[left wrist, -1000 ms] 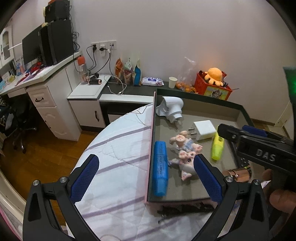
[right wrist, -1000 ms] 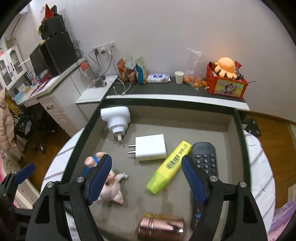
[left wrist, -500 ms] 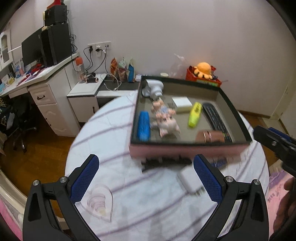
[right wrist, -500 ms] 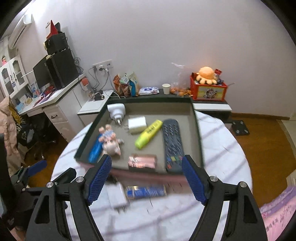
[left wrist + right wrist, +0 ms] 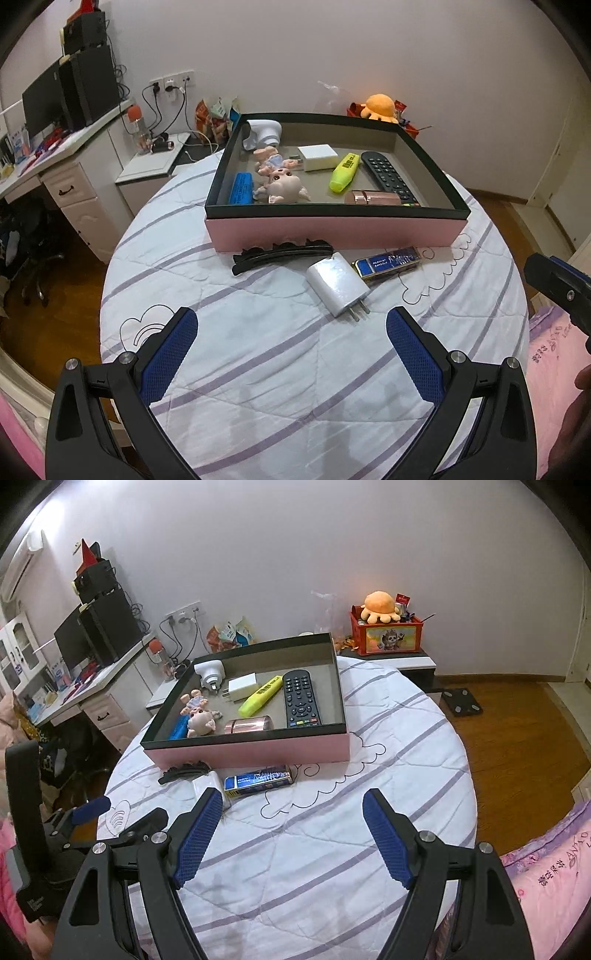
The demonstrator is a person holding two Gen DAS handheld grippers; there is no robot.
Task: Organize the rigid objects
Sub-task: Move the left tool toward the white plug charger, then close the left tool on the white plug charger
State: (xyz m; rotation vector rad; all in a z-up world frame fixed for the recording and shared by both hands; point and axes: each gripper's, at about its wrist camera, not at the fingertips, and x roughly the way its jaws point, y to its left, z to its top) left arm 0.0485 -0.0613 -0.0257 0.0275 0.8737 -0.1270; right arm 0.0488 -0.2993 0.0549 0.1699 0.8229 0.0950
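The left wrist view shows the whole white charger (image 5: 338, 286), prongs toward lower right; the right wrist view hides most of it behind a finger (image 5: 197, 825). The blue case (image 5: 258, 780) lies left-right below the pink tray (image 5: 258, 751). Left tool (image 5: 291, 350) and right tool (image 5: 293, 836) gape wide, empty, above the bench (image 5: 280, 369).
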